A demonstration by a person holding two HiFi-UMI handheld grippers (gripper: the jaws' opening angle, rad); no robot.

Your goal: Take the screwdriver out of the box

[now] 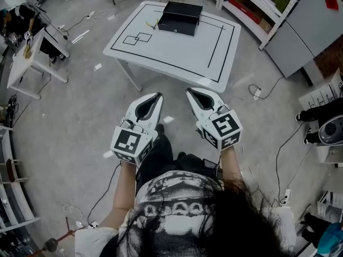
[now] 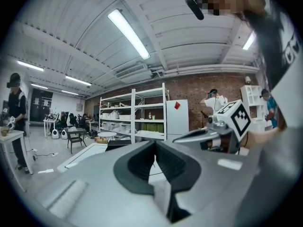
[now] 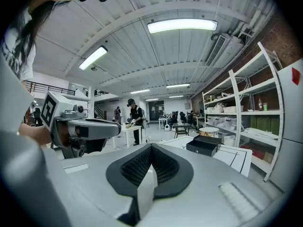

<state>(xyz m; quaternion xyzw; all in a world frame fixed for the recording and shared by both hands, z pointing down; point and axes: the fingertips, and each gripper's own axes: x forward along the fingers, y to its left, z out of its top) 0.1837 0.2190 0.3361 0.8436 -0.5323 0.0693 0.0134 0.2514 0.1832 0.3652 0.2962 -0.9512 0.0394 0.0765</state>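
A black box (image 1: 180, 17) sits at the far side of a white table (image 1: 177, 52) marked with black lines. No screwdriver shows; a small yellowish item (image 1: 153, 23) lies just left of the box. Both grippers are held side by side in front of the person, short of the table's near edge and pointing toward it. The left gripper (image 1: 156, 96) is shut with nothing in it, its pads meeting (image 2: 154, 157). The right gripper (image 1: 191, 92) is likewise shut and empty (image 3: 151, 151). In the right gripper view the box (image 3: 204, 145) lies ahead to the right on the table (image 3: 239, 157).
A small white side table (image 1: 32, 58) with a person at it stands to the left. Shelving (image 1: 257, 9) and a grey cabinet (image 1: 305, 31) line the right. Cables and a plug strip (image 1: 257, 92) lie on the floor near the table's right corner.
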